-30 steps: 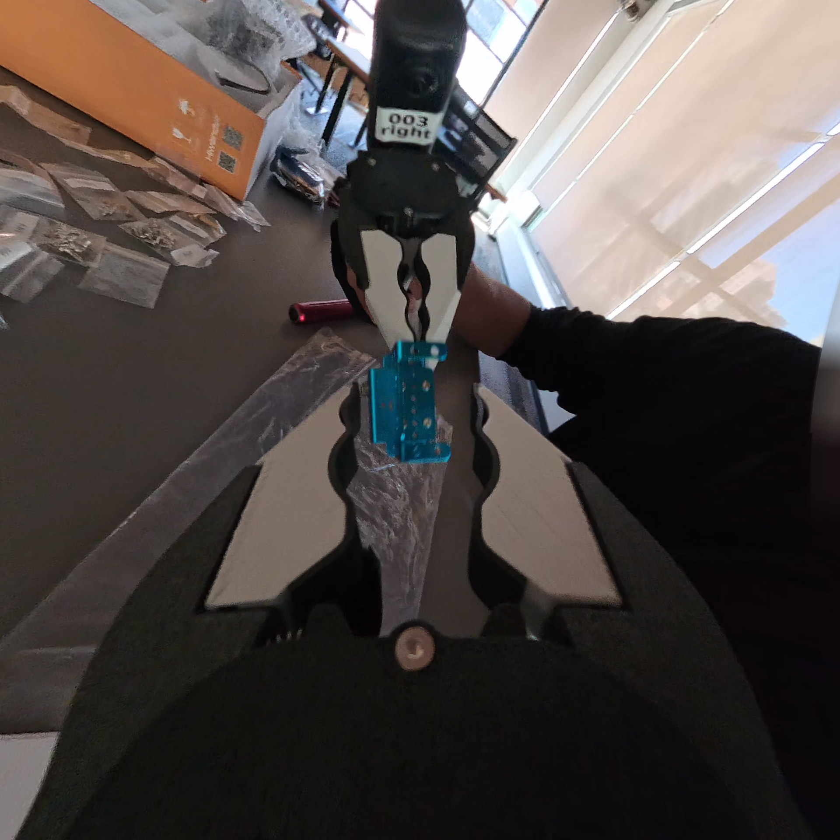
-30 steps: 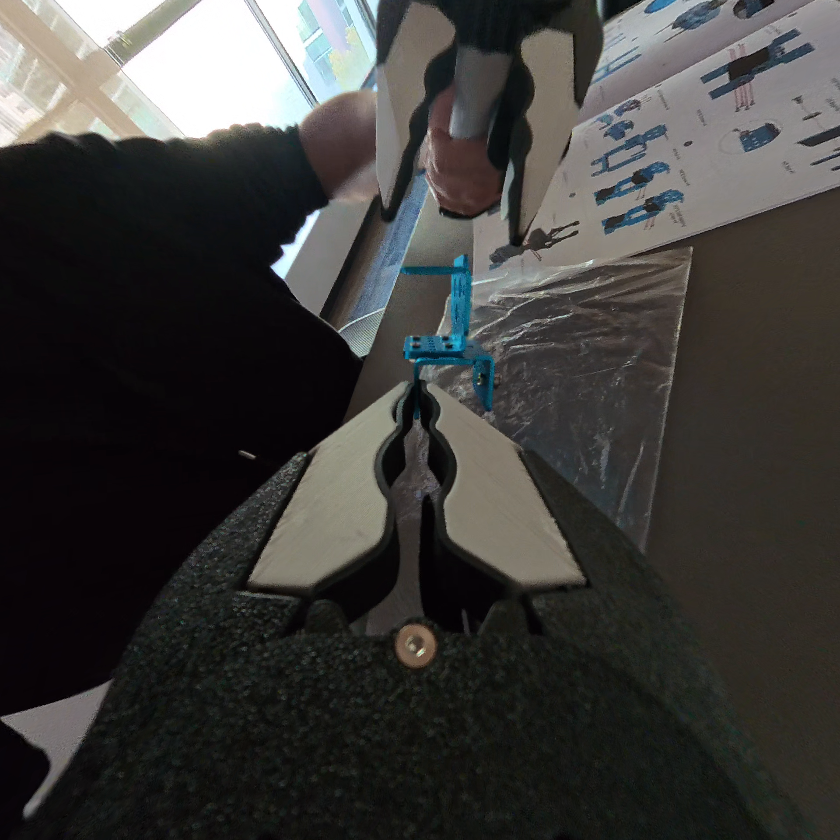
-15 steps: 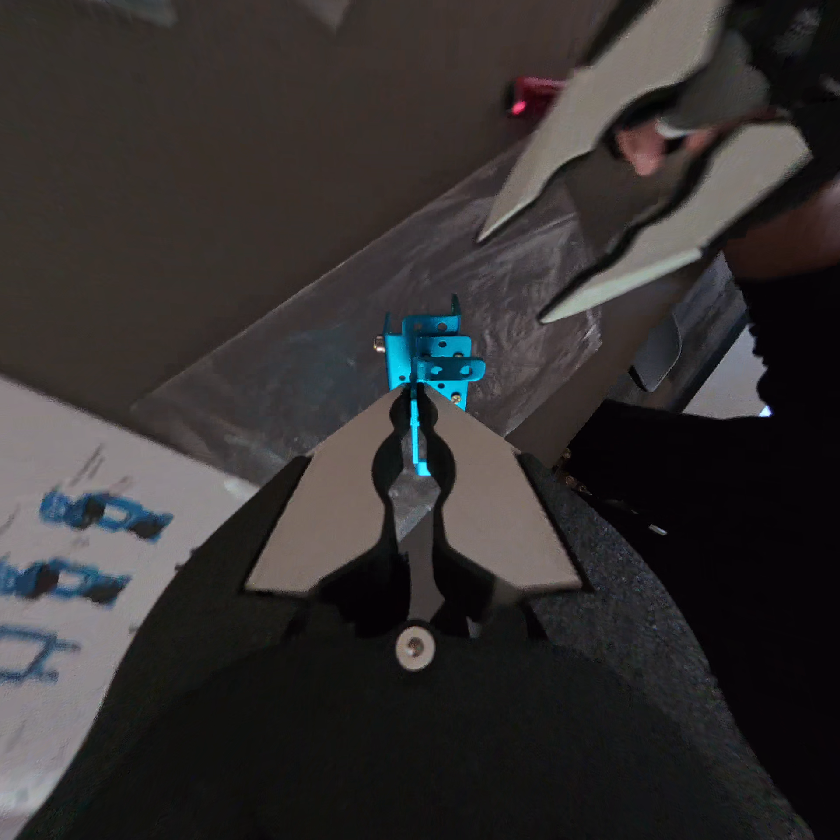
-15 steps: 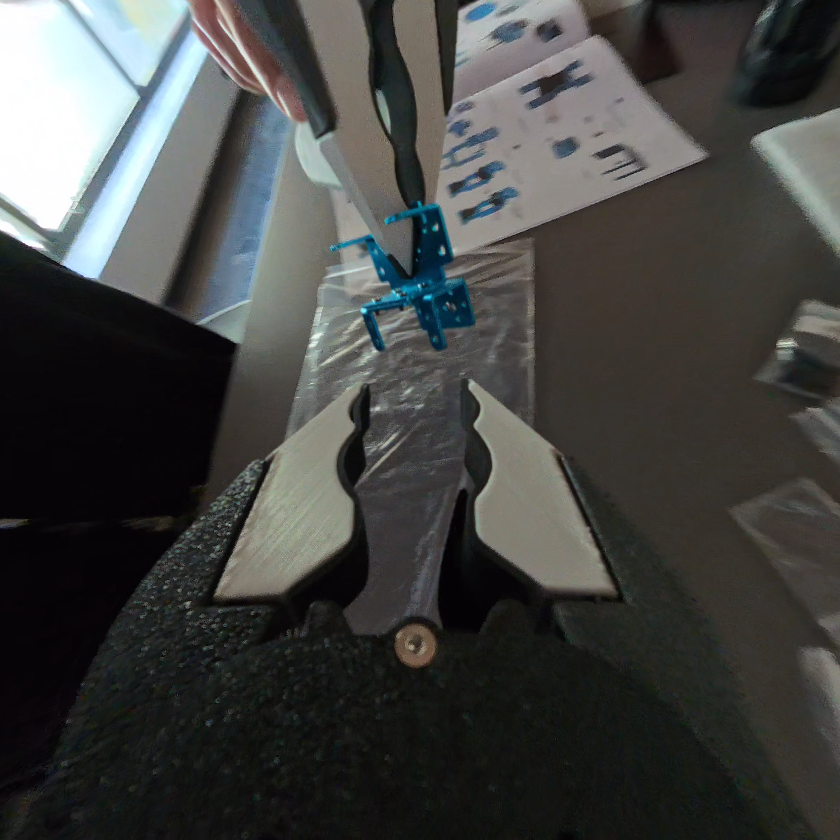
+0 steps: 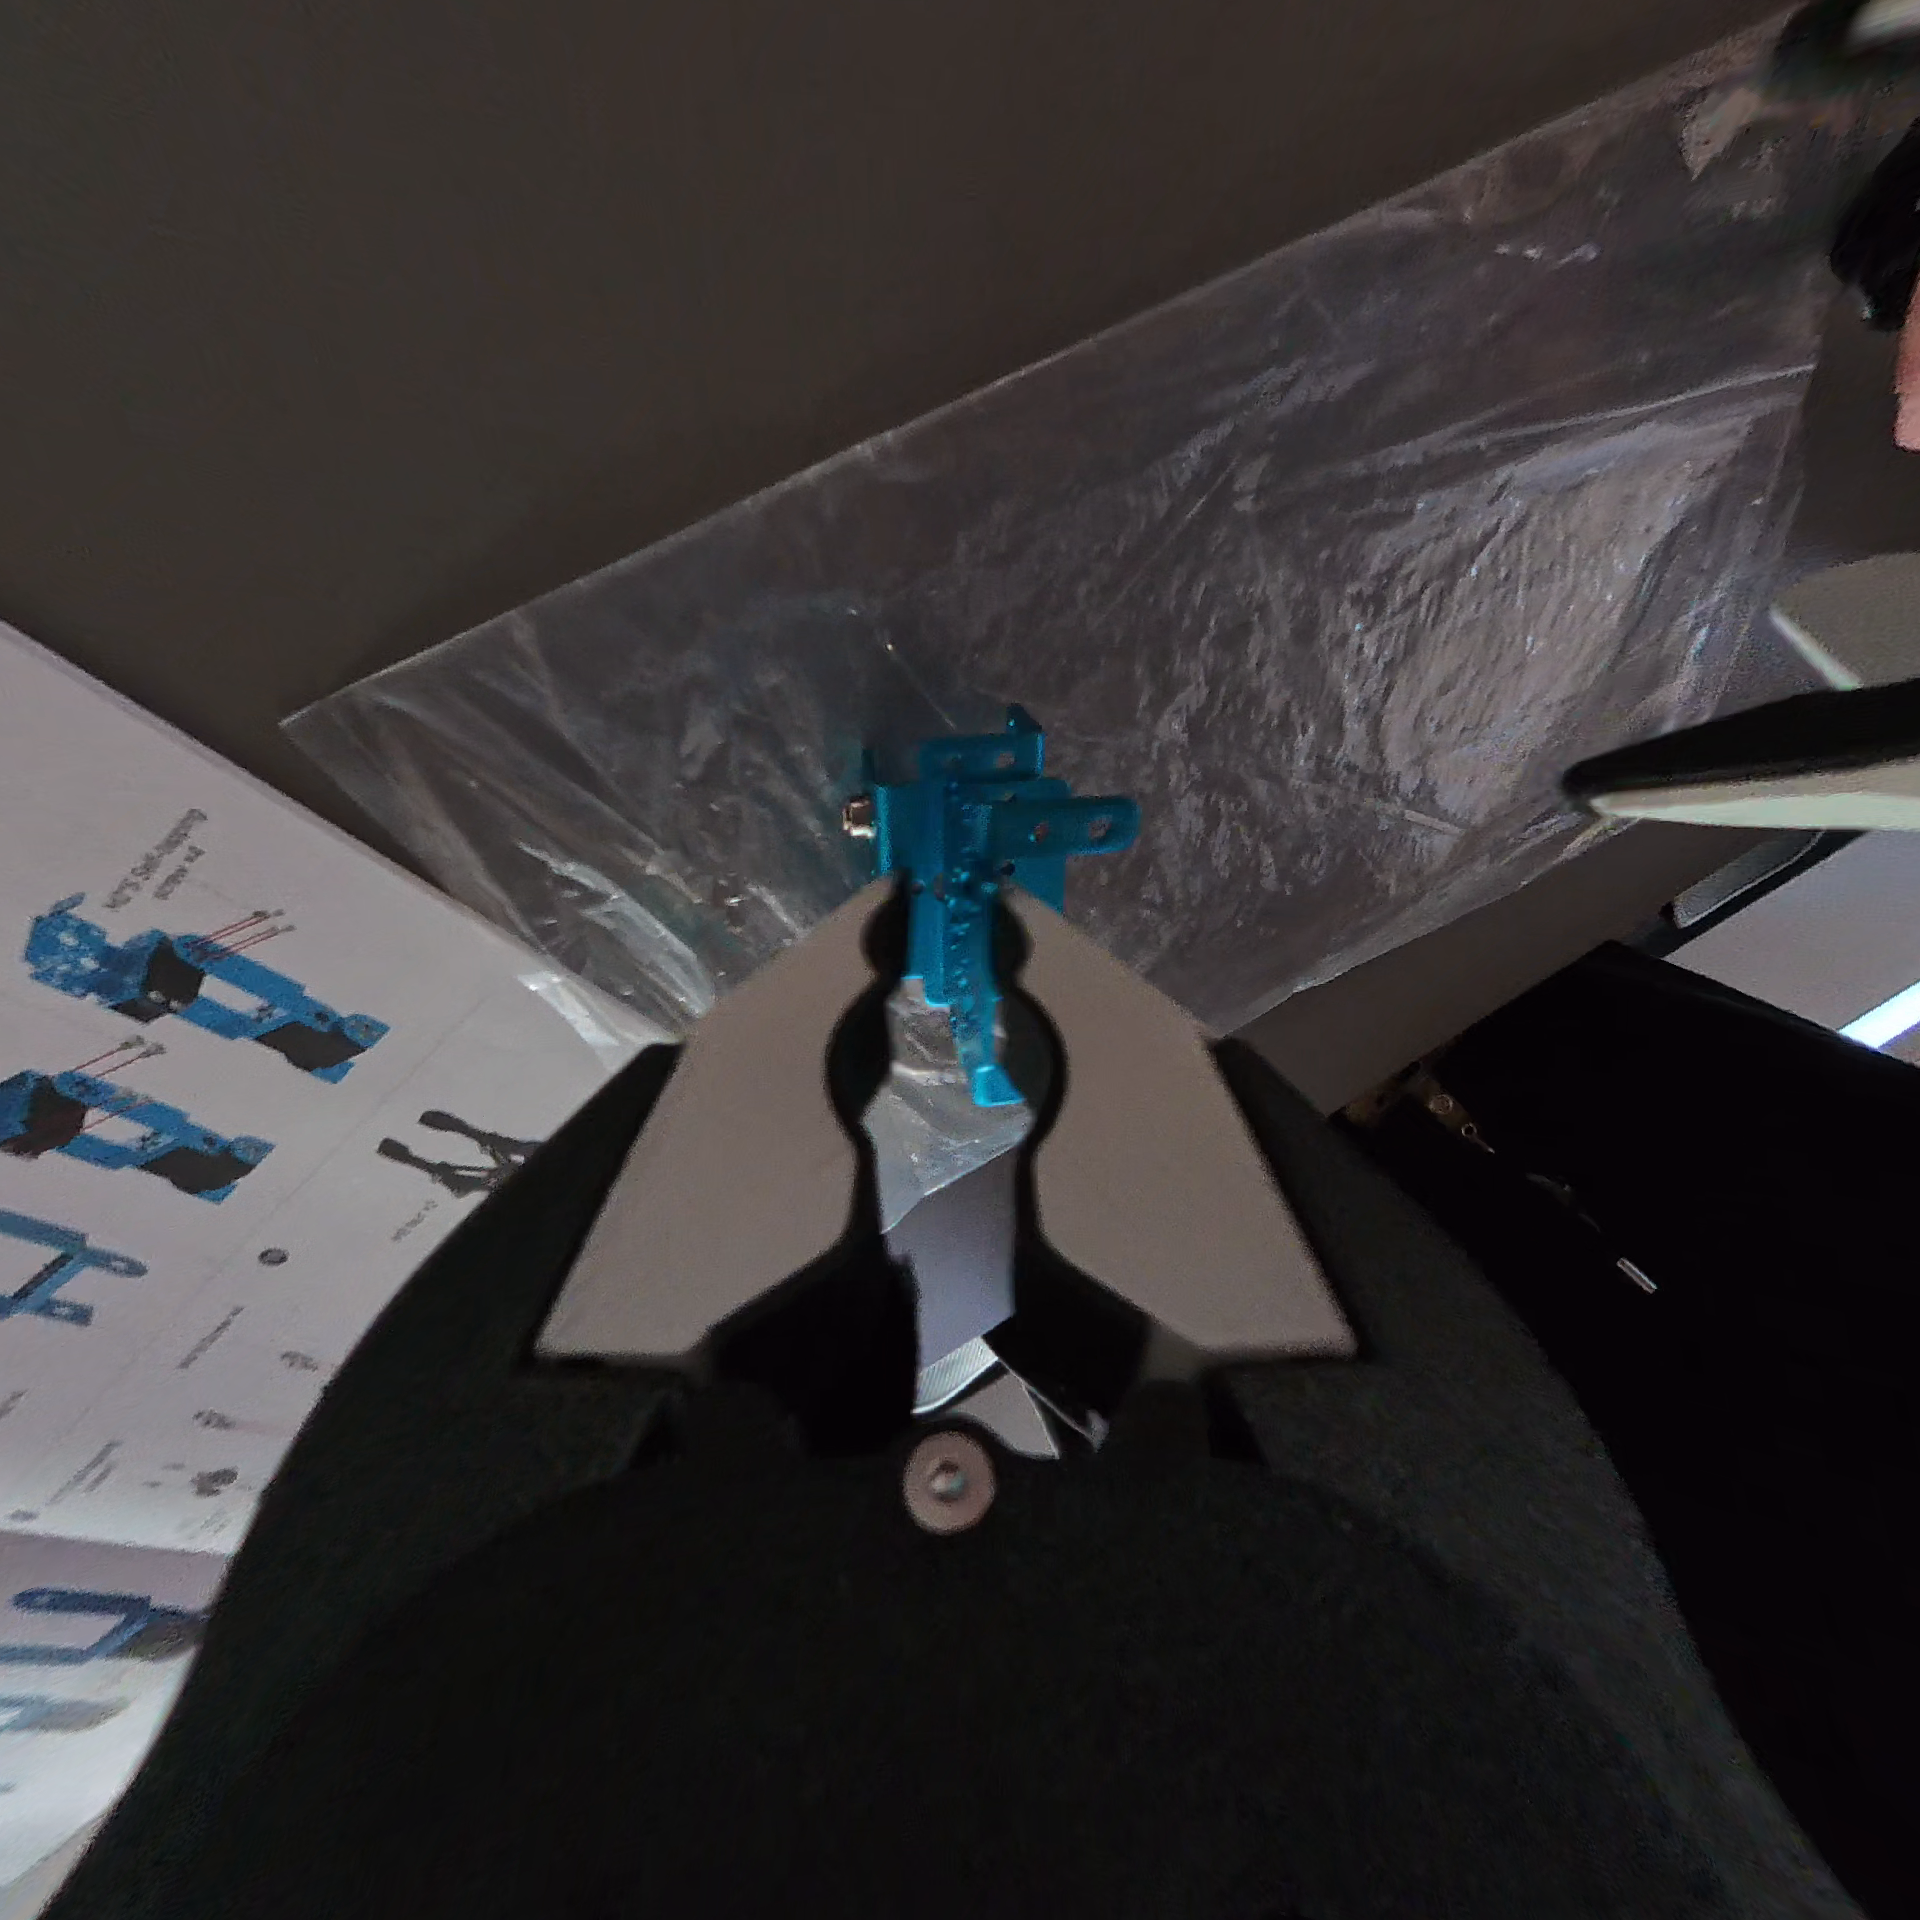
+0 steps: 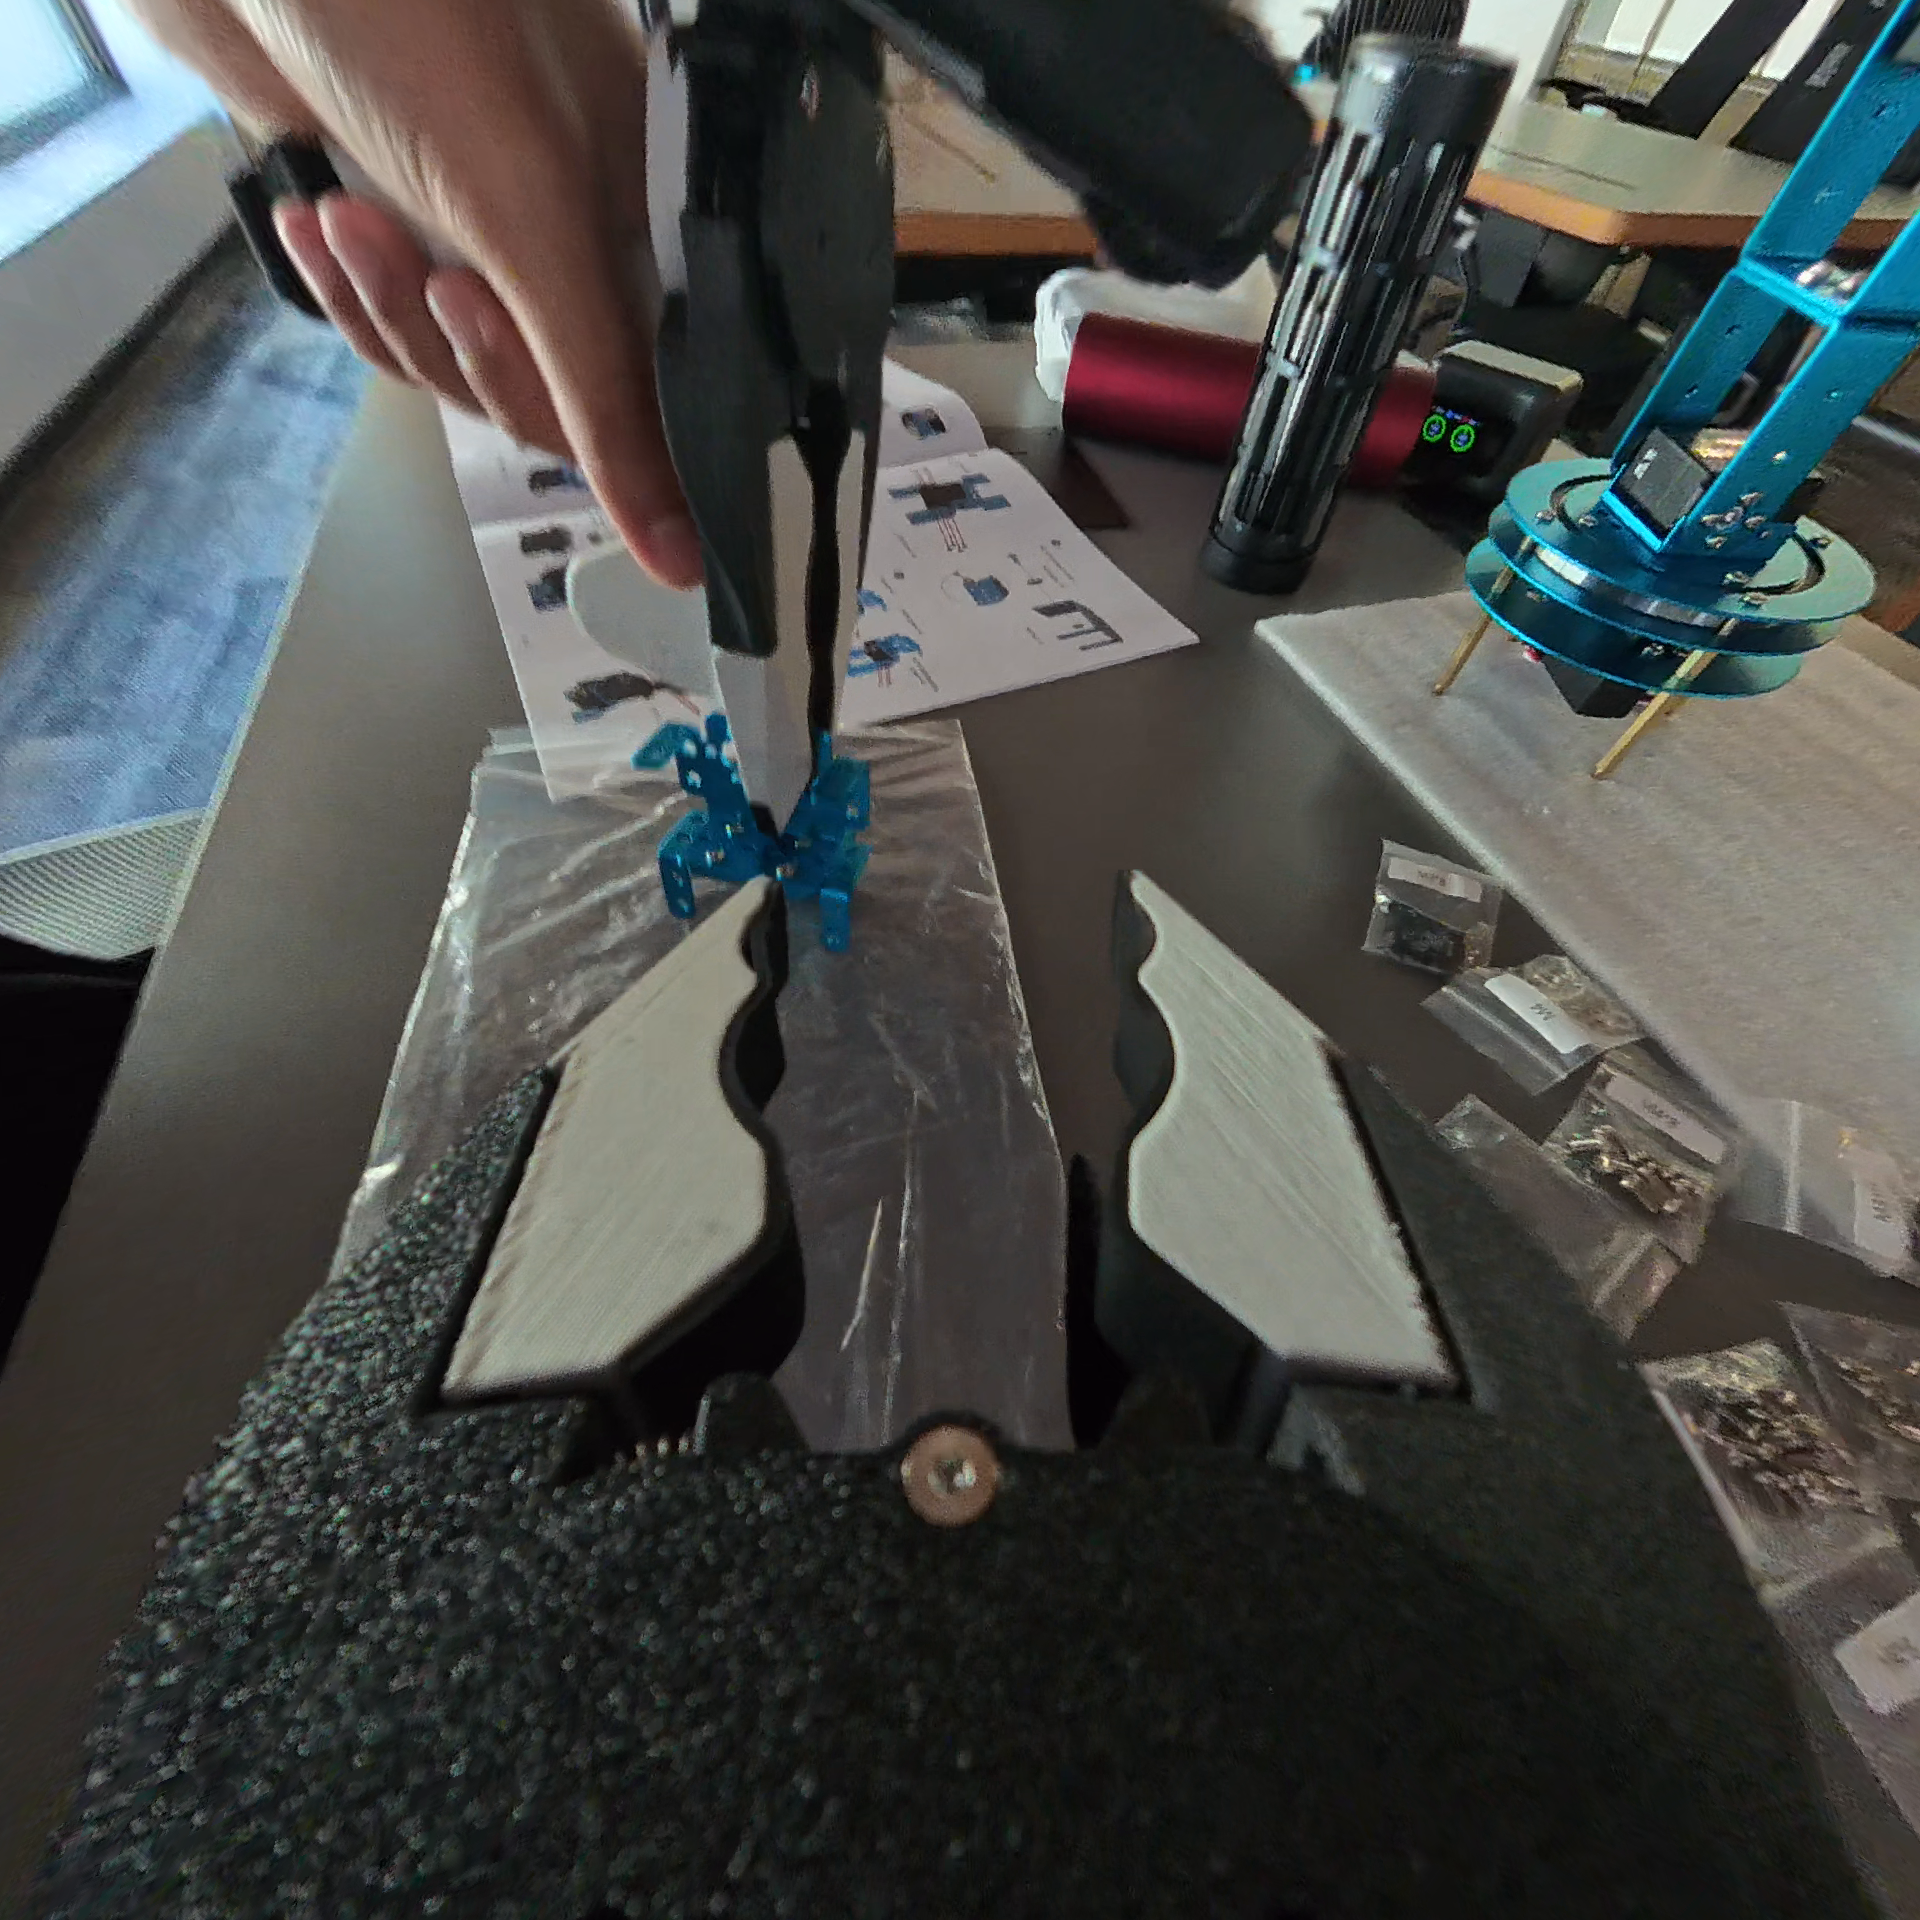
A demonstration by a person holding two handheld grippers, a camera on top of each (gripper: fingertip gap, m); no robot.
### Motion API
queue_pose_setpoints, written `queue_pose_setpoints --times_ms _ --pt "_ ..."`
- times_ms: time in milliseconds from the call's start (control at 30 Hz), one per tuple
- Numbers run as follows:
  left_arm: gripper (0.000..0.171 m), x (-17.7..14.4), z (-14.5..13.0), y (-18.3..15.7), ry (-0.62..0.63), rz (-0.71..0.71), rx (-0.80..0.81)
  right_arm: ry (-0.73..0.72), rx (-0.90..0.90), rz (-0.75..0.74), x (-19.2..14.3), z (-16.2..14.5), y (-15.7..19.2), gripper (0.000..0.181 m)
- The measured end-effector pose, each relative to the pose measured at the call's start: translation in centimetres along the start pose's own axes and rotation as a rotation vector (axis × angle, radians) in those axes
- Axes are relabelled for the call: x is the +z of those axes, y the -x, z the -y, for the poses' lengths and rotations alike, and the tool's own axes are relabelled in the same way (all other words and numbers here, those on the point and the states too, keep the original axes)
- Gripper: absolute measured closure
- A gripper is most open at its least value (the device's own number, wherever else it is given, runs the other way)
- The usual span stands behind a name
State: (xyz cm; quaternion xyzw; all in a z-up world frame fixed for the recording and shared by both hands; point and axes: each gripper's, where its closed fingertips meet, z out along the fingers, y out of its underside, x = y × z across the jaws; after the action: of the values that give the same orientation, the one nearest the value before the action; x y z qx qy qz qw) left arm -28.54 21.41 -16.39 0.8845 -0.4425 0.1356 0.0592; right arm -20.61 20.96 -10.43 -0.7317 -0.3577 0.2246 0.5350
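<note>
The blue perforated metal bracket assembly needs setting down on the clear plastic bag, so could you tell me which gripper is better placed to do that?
Left, probably. The left gripper is shut on the blue perforated metal bracket assembly right above the clear plastic bag. The right gripper is open and empty.

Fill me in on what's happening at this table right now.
A person holds a pair of tongs in each hand. The left tongs are shut on a small blue perforated metal bracket assembly, held over a clear plastic bag lying flat on the dark table. The right tongs are open just short of it, holding nothing.
</note>
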Motion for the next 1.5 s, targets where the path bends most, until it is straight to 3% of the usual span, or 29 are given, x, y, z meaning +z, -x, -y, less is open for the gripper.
queue_pose_setpoints --times_ms 33,133,200,267,400,533,633,700,833,933,1133,1333,1500 --pt "0.138 -0.1 0.0 -0.1 -0.010 -0.011 0.012 -0.022 0.022 0.005 -0.2 0.4 -0.3 0.116" --pt "0.113 -2.0 0.7 -0.6 -0.143 -0.028 0.083 -0.134 0.061 0.043 -1.4 2.3 -0.7 0.108" --pt "0.105 -4.8 1.2 -0.5 -0.314 -0.005 0.154 -0.184 0.077 0.066 -2.2 3.0 -0.7 0.102" --pt "0.106 -9.0 1.3 -0.2 -0.585 0.041 0.229 -0.211 0.086 0.073 -2.9 3.3 -0.9 0.102" --pt "0.110 -14.3 -4.5 3.1 -0.981 0.204 0.212 -0.187 0.175 0.053 -3.2 2.8 -1.4 0.106" --pt "0.110 -11.9 -12.1 7.7 -1.159 0.334 0.036 -0.028 0.194 0.092 -1.7 -0.1 -0.7 0.117" --pt "0.111 -9.7 -15.6 9.2 -1.245 0.318 -0.068 0.115 0.173 0.135 -0.7 -2.7 0.2 0.120" --pt "0.115 -9.5 -16.9 9.9 -1.283 0.359 -0.090 0.146 0.140 0.152 -0.4 -3.3 0.8 0.127" --pt "0.110 -8.2 -18.9 11.1 -1.169 0.473 -0.060 0.155 0.021 0.085 -0.2 -3.6 0.9 0.124" --pt "0.110 -7.1 -20.0 10.7 -1.167 0.409 -0.072 0.085 -0.003 0.059 -0.2 -2.6 1.3 0.132" --pt "0.124 -5.7 -21.5 11.8 -1.174 0.402 -0.146 0.130 -0.030 -0.002 0.0 -3.2 0.9 0.145" --pt "0.115 -6.6 -20.6 14.4 -1.216 0.355 -0.232 0.130 0.048 -0.031 0.0 -3.7 -0.5 0.146" --pt "0.105 -7.8 -18.2 15.3 -1.190 0.295 -0.151 0.103 0.103 -0.049 -0.4 -3.4 -1.4 0.148"
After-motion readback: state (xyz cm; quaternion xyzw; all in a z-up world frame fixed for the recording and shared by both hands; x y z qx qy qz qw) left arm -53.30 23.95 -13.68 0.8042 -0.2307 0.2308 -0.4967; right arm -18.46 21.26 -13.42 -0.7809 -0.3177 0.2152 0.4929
